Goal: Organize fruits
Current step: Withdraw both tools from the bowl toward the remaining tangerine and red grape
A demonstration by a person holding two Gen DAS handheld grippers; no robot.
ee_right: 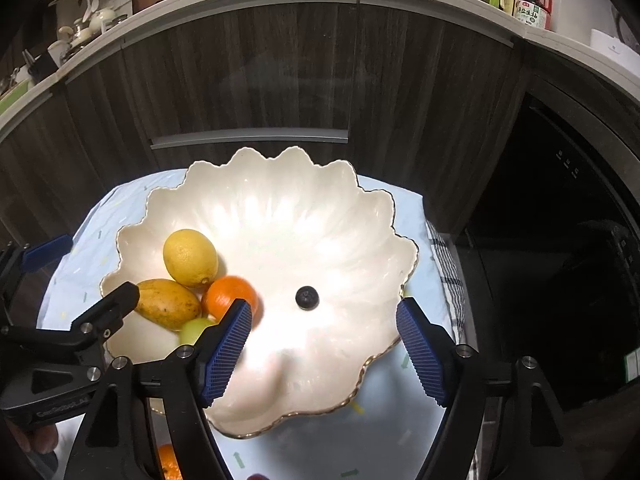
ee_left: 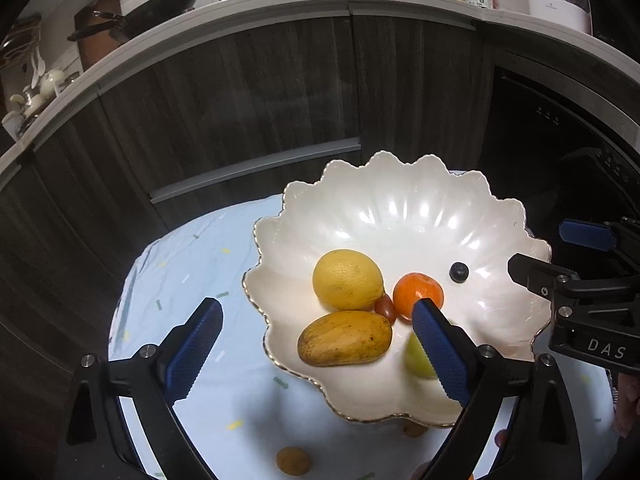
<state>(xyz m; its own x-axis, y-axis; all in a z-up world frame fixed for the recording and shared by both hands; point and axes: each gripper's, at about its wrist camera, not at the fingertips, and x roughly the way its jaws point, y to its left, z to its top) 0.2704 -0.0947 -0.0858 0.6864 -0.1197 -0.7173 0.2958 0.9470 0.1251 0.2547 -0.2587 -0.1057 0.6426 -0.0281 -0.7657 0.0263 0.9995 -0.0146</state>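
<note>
Nearest my left camera, the left claw stands wide apart, its two blue pads gripping nothing. One pad hangs over the pale blue tablecloth; the other hangs over the near part of the white scalloped bowl. Between and just beyond the pads lies the mango, untouched. Behind it sit the lemon, a small dark-red tomato and the orange, clustered and touching. A green fruit, blurred, lies partly hidden behind the right-hand pad. A blueberry rests alone, well apart from the cluster. A small brown fruit lies on the cloth outside the bowl, near the frame's lower edge.

In my right camera, the right claw is likewise spread open and empty, poised over the bowl's near rim. The blueberry lies just beyond the gap between its pads; the orange is beside the left-hand pad. A second orange shows on the cloth below.
</note>
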